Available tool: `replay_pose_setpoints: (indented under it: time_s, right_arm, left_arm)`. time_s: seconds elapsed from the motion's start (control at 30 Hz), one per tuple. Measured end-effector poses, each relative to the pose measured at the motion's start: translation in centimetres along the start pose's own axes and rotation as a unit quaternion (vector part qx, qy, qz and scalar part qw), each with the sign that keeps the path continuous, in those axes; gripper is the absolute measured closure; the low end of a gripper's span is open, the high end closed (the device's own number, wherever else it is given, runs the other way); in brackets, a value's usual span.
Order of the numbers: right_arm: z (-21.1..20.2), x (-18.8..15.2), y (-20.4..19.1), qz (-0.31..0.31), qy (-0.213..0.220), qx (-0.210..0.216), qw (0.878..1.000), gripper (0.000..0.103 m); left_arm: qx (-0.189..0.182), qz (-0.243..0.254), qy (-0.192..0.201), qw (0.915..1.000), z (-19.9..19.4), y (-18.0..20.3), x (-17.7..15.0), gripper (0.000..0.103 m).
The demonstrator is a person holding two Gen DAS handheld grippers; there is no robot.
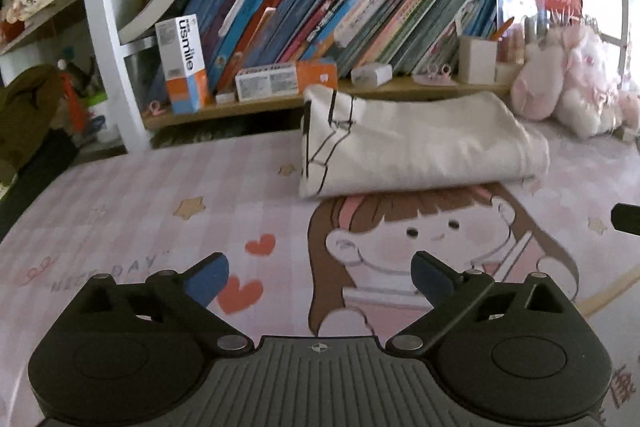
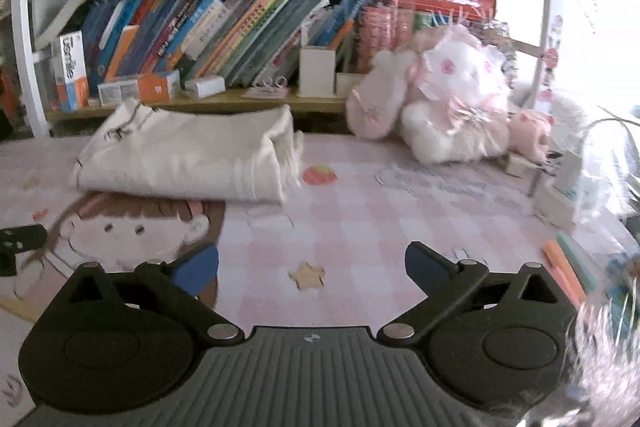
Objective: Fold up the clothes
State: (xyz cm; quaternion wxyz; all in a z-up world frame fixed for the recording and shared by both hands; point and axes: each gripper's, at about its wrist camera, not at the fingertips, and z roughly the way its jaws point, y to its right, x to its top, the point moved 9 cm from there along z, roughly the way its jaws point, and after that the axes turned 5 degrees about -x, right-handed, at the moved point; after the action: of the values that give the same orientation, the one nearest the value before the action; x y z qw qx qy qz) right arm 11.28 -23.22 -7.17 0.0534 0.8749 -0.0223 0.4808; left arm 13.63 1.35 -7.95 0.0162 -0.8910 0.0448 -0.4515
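A cream garment (image 1: 420, 143) with black line markings lies folded into a thick rectangle at the far side of the pink cartoon-print table mat (image 1: 160, 195), just below the bookshelf. In the right wrist view the same folded garment (image 2: 188, 159) sits at the upper left. My left gripper (image 1: 320, 279) hovers open over the mat's cartoon girl, well short of the garment, nothing between its blue pads. My right gripper (image 2: 312, 271) is open too, over the checked part of the mat (image 2: 360, 227), with the garment ahead to its left. The other gripper's dark tip (image 2: 20, 239) shows at the left edge.
A bookshelf with leaning books (image 1: 320, 15) and small boxes (image 1: 184, 63) runs behind the mat. A pink plush toy (image 2: 444, 103) sits at the back right. Pens and highlighters (image 2: 568, 267) and small clutter (image 2: 560, 195) lie along the right side.
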Motion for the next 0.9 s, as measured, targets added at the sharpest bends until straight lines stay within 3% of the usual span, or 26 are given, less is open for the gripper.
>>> replay_pose_setpoints:
  time_s: [0.33,0.9]
  right_arm:
    - [-0.3,-1.8,-0.4,-0.008,-0.014,-0.012,1.000,0.000]
    - [1.0,-2.7,-1.5,0.005,-0.032,0.008,0.999,0.000]
  left_arm:
    - [-0.020,0.011,-0.009,0.9997,-0.1,1.4,-0.8,0.004]
    - [-0.017,-0.025,-0.021,0.9993,0.7,0.7,-1.5,0.004]
